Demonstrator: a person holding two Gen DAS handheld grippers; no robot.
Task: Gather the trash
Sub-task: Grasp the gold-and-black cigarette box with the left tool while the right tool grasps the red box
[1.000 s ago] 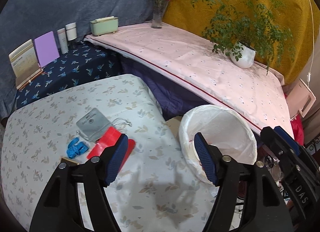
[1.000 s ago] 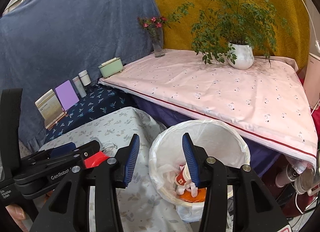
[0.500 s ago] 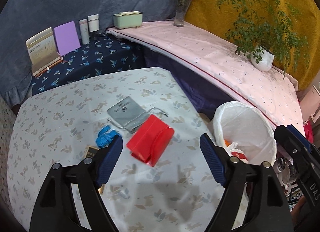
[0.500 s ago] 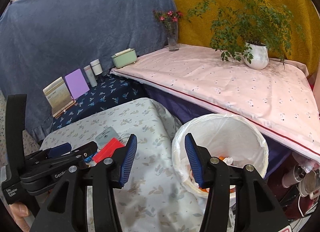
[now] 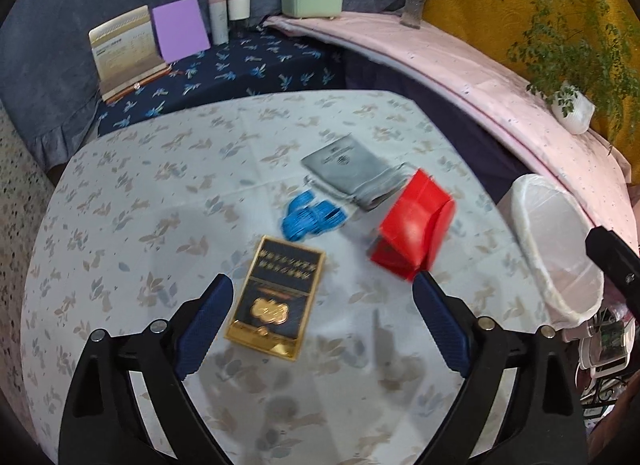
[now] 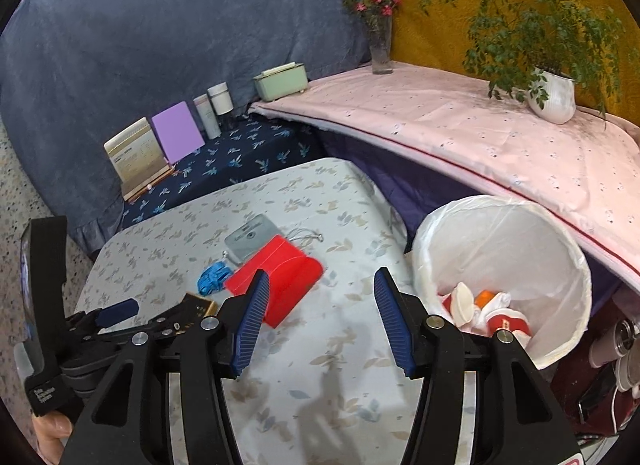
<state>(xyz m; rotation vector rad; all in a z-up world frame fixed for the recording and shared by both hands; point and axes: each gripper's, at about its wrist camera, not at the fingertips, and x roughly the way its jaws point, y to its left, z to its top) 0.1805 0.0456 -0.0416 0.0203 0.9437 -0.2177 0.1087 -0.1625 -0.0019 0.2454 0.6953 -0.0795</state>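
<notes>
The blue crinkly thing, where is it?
In the left wrist view, the blue crinkly thing lies mid-table, between the gold and black box and the grey pouch.

Colours on and around the leaf-print table

Pale tablecloth (image 5: 132,201) with tan and blue-grey leaves; on it a red box (image 5: 412,225), blue crumpled wrapper (image 5: 310,219), grey pouch (image 5: 346,169), navy-and-gold pack (image 5: 276,297). Beside the table, a white-lined bin (image 6: 504,249); behind it, a purple card (image 5: 180,29).

Ahead of my claw a blue drape (image 6: 180,33) meets a mustard one (image 6: 440,5). Below them run a pink-covered ledge (image 6: 460,137) and a navy leaf-print shelf (image 6: 240,157); speckled floor (image 5: 16,169) lies left.
</notes>
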